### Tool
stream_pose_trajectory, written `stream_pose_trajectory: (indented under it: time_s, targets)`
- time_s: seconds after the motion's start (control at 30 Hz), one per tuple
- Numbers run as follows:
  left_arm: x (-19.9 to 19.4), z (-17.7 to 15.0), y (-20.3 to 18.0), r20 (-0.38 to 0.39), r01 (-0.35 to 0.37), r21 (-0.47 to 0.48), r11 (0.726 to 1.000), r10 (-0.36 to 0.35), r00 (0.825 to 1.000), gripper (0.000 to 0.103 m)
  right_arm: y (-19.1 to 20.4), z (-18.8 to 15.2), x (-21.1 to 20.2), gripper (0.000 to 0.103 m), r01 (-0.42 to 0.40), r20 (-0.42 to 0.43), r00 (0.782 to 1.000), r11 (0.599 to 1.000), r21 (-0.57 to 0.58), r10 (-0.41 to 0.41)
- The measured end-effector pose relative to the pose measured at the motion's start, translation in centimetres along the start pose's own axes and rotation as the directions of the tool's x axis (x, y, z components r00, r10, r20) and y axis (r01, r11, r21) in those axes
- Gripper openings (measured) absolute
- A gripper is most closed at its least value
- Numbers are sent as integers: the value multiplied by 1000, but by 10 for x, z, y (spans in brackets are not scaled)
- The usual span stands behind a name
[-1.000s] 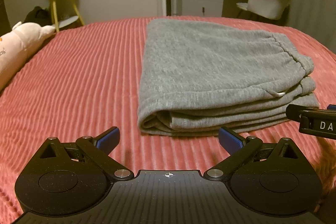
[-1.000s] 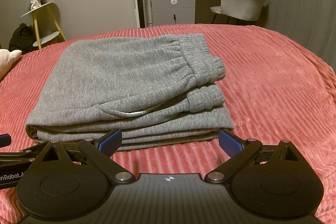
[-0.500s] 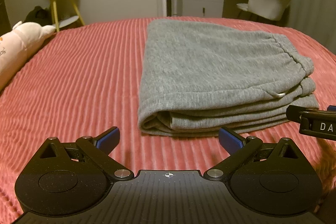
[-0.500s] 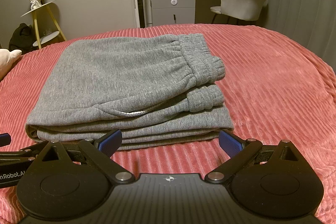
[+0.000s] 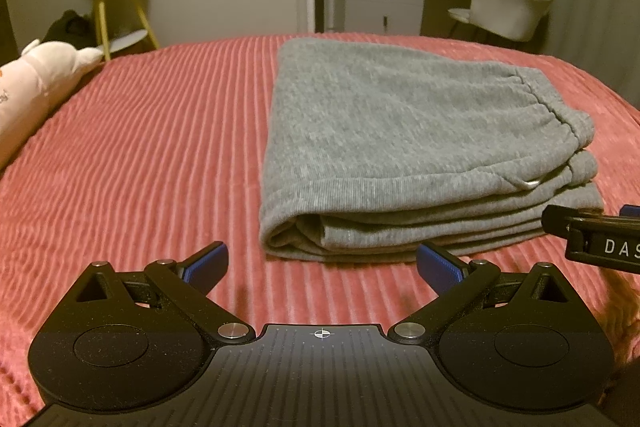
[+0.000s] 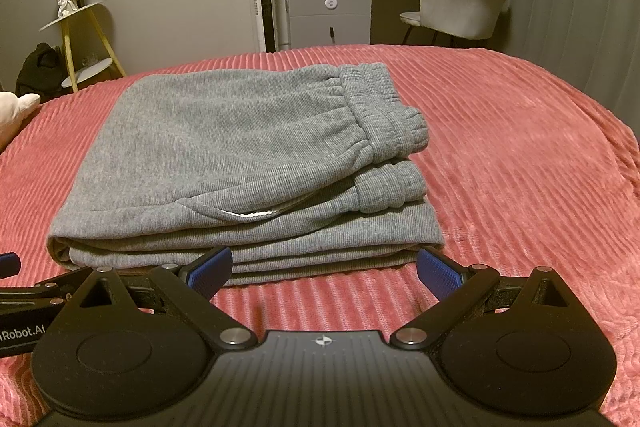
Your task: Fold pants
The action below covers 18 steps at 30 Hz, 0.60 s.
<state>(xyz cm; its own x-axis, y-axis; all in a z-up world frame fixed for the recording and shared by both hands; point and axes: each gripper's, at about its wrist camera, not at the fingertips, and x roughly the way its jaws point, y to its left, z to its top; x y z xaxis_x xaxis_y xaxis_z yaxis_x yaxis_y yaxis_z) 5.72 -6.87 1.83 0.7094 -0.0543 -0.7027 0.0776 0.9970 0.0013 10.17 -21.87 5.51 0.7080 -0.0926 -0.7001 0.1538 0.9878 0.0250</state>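
The grey pants (image 5: 400, 131) lie folded into a thick stack on the pink ribbed bedspread (image 5: 140, 147). In the right wrist view the pants (image 6: 240, 147) show the elastic waistband at the right and the folded edges facing me. My left gripper (image 5: 322, 267) is open and empty, just in front of the stack's near left corner. My right gripper (image 6: 324, 271) is open and empty, just in front of the stack's near edge. Each gripper shows at the edge of the other's view.
A pink plush toy (image 5: 36, 87) lies at the bed's left edge. Beyond the bed stand a yellow side table (image 5: 116, 15), a grey cabinet (image 6: 328, 15), a dressing table and a grey chair (image 6: 460, 7).
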Motion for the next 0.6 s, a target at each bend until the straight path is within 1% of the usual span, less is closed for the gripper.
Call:
stream_pose_trajectory:
  time_s: [0.13,0.43,0.53,0.6]
  targets:
    - [1,0,1,-10,-6,-10,1000,6,1000,103,1,-1,-1,99,4,2,1000,1000,-6,-4]
    - [1,1,3,-15,8,-35,999,-8,1000,103,2,0,0,99,-4,1,1000,1000,-23,4]
    - [-1,0,4,0,26,-34,999,-26,1000,103,1,0,0,99,-7,0,1000,1000,-15,7]
    - [-1,0,3,3,26,-28,999,-25,1000,103,0,0,0,99,-7,-1,1000,1000,-11,7]
